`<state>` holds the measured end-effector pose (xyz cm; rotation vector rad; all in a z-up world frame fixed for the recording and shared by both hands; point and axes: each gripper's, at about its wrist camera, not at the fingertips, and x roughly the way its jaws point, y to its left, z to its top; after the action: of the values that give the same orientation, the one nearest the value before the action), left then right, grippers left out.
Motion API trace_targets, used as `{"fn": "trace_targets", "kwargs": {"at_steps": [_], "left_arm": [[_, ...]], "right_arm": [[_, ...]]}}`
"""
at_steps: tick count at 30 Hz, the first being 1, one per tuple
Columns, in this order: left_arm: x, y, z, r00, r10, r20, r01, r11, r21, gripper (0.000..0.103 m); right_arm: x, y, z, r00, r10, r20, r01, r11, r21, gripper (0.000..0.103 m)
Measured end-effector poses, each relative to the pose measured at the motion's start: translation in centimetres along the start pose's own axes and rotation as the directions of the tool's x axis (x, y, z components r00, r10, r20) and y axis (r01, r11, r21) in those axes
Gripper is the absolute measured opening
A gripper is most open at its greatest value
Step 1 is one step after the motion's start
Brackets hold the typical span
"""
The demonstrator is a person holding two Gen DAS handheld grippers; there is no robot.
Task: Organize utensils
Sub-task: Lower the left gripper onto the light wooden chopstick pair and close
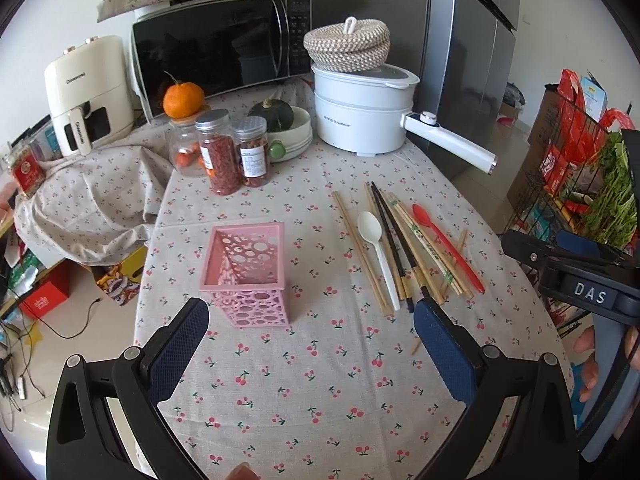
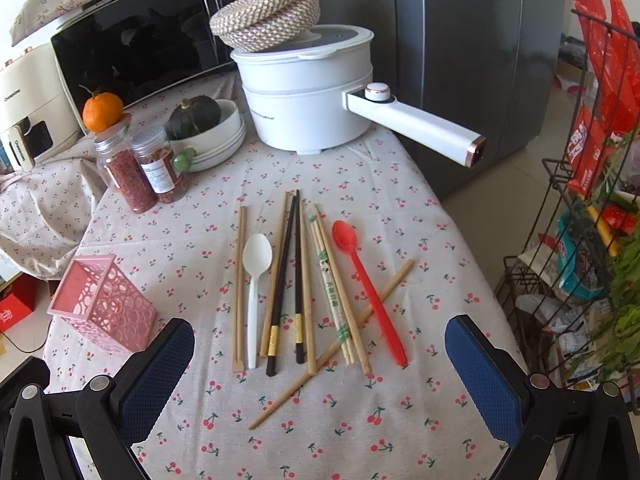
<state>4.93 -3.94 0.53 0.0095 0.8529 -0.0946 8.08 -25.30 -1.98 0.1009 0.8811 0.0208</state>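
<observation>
A pink perforated utensil holder (image 1: 246,272) stands upright and empty on the cherry-print tablecloth (image 1: 320,380); it also shows in the right wrist view (image 2: 102,302). To its right lie several wooden chopsticks (image 2: 306,292), a black pair (image 2: 286,280), a white spoon (image 2: 255,280) and a red spoon (image 2: 366,284), also seen in the left wrist view as the white spoon (image 1: 376,248) and red spoon (image 1: 448,248). My left gripper (image 1: 312,316) is open and empty, just in front of the holder. My right gripper (image 2: 320,360) is open and empty, over the near ends of the utensils.
At the back stand a white electric pot (image 2: 308,100) with a long handle and a woven basket (image 2: 266,14) on top, spice jars (image 2: 140,172), an orange (image 2: 103,111), a bowl with a squash (image 2: 208,128), a microwave (image 1: 220,48). A wire rack (image 2: 580,240) stands right of the table.
</observation>
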Motion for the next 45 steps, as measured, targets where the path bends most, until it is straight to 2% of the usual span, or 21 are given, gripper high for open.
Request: {"fn": "trace_targets", "kwargs": {"at_steps": [5, 7, 10, 11, 12, 13, 15, 19, 21, 24, 27, 36, 38, 41, 43, 45], "left_arm": [[2.7, -0.8, 2.3, 0.996, -0.065, -0.066, 0.063, 0.997, -0.037, 0.102], [4.1, -1.3, 3.5, 0.992, -0.091, -0.092, 0.086, 0.995, -0.052, 0.097], [6.7, -2.3, 5.5, 0.980, -0.138, -0.143, 0.131, 0.990, -0.059, 0.085], [7.8, -2.6, 6.2, 0.975, -0.149, -0.166, 0.140, 0.988, -0.065, 0.078], [9.1, -2.8, 6.8, 0.969, -0.159, -0.188, 0.146, 0.986, -0.079, 0.073], [10.4, -3.0, 7.3, 0.964, -0.165, -0.209, 0.149, 0.985, -0.091, 0.064], [13.1, -3.3, 8.3, 0.954, -0.162, -0.252, 0.138, 0.984, -0.110, 0.049], [17.9, -3.4, 9.2, 0.940, -0.145, -0.310, 0.104, 0.984, -0.144, 0.035], [20.2, -3.3, 9.5, 0.933, -0.142, -0.331, 0.090, 0.982, -0.168, 0.027], [23.2, -3.2, 9.8, 0.928, -0.129, -0.350, 0.067, 0.980, -0.185, 0.022], [25.3, -3.1, 10.2, 0.925, -0.110, -0.363, 0.042, 0.981, -0.190, 0.021], [29.1, -3.2, 10.6, 0.912, -0.025, -0.409, -0.042, 0.987, -0.153, 0.020], [29.3, -3.2, 10.7, 0.913, -0.017, -0.408, -0.045, 0.989, -0.141, 0.019], [29.5, -3.3, 10.6, 0.907, 0.000, -0.420, -0.053, 0.992, -0.115, 0.010], [29.4, -3.2, 10.5, 0.905, -0.018, -0.426, -0.035, 0.992, -0.118, 0.010], [28.6, -3.0, 10.4, 0.913, -0.049, -0.406, -0.002, 0.992, -0.123, 0.009]], "right_arm": [[3.4, -2.4, 1.2, 0.995, 0.001, -0.096, 0.006, 0.998, 0.065, 0.103], [4.4, -3.2, 1.4, 0.991, 0.015, -0.129, -0.003, 0.996, 0.093, 0.103], [5.4, -4.3, 1.7, 0.988, 0.016, -0.151, 0.003, 0.993, 0.121, 0.103], [5.8, -4.6, 1.9, 0.988, 0.012, -0.154, 0.008, 0.992, 0.127, 0.101], [6.1, -4.9, 2.0, 0.988, 0.009, -0.157, 0.012, 0.991, 0.131, 0.098], [6.4, -5.1, 2.1, 0.987, 0.004, -0.161, 0.018, 0.991, 0.134, 0.094], [7.2, -5.7, 2.3, 0.984, -0.008, -0.175, 0.033, 0.990, 0.138, 0.086], [8.8, -6.5, 2.1, 0.975, 0.012, -0.222, 0.022, 0.988, 0.150, 0.075], [9.2, -6.7, 1.9, 0.971, 0.029, -0.236, 0.008, 0.988, 0.154, 0.074], [9.4, -6.7, 1.9, 0.971, 0.032, -0.238, 0.002, 0.990, 0.142, 0.074], [9.6, -7.1, 1.9, 0.969, 0.036, -0.243, 0.001, 0.989, 0.149, 0.074], [10.1, -7.9, 1.8, 0.966, 0.051, -0.255, -0.003, 0.983, 0.184, 0.074], [10.1, -7.8, 1.8, 0.965, 0.053, -0.257, -0.006, 0.983, 0.183, 0.074], [10.4, -7.7, 1.7, 0.964, 0.052, -0.262, -0.003, 0.983, 0.183, 0.074], [10.6, -7.6, 1.8, 0.962, 0.057, -0.267, -0.006, 0.982, 0.188, 0.074], [10.8, -7.7, 1.8, 0.961, 0.067, -0.269, -0.013, 0.980, 0.199, 0.074]]}}
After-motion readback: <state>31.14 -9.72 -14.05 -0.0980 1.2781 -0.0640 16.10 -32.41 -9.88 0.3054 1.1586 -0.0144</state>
